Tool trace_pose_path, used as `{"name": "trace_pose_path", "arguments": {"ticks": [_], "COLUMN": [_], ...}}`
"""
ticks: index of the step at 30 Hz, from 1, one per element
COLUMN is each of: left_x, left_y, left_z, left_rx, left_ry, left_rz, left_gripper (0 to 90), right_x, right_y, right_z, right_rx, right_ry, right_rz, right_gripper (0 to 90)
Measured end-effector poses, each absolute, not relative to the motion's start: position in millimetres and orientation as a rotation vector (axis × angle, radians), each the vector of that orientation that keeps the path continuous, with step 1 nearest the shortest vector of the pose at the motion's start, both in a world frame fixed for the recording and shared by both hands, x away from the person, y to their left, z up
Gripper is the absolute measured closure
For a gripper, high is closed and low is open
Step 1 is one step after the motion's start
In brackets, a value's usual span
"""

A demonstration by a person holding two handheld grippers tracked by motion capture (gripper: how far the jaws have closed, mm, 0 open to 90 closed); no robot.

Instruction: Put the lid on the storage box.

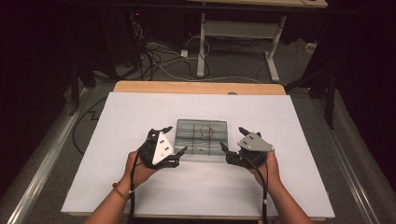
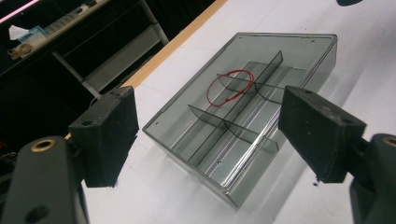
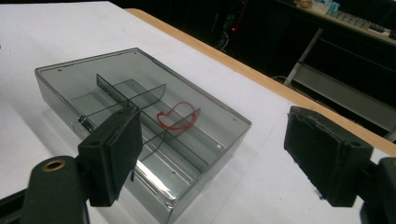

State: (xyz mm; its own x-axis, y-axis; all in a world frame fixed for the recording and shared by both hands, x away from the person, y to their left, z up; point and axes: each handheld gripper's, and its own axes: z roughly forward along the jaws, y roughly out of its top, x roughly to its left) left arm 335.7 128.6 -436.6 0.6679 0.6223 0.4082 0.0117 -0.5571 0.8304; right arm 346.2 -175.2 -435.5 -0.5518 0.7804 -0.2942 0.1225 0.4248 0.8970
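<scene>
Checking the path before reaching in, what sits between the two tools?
The clear box with a red loop inside lies between the left tool and right tool, in the high view.

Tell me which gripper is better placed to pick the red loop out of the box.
Right, probably. The red loop lies right of centre in the clear box, nearer the open right gripper than the left gripper.

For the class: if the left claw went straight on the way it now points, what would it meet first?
Probably the clear divided box: it lies straight ahead between the open jaws of the left claw, near corner first. Inside, farther on, is a red loop. Depth is hard to judge, so the claw might pass just over the rim.
</scene>
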Motion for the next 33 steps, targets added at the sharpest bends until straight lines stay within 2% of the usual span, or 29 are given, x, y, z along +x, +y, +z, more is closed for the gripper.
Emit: {"name": "trace_pose_path", "arguments": {"ticks": [33], "left_x": [305], "left_y": [159], "left_z": [-438], "left_rx": [2.013], "left_ry": [0.484], "left_rz": [0.922], "left_gripper": [19.6], "right_x": [324], "right_y": [-188], "right_z": [-435], "right_rx": [0.78], "right_ry": [1.951], "right_rz": [1.128], "right_gripper": [20.1]}}
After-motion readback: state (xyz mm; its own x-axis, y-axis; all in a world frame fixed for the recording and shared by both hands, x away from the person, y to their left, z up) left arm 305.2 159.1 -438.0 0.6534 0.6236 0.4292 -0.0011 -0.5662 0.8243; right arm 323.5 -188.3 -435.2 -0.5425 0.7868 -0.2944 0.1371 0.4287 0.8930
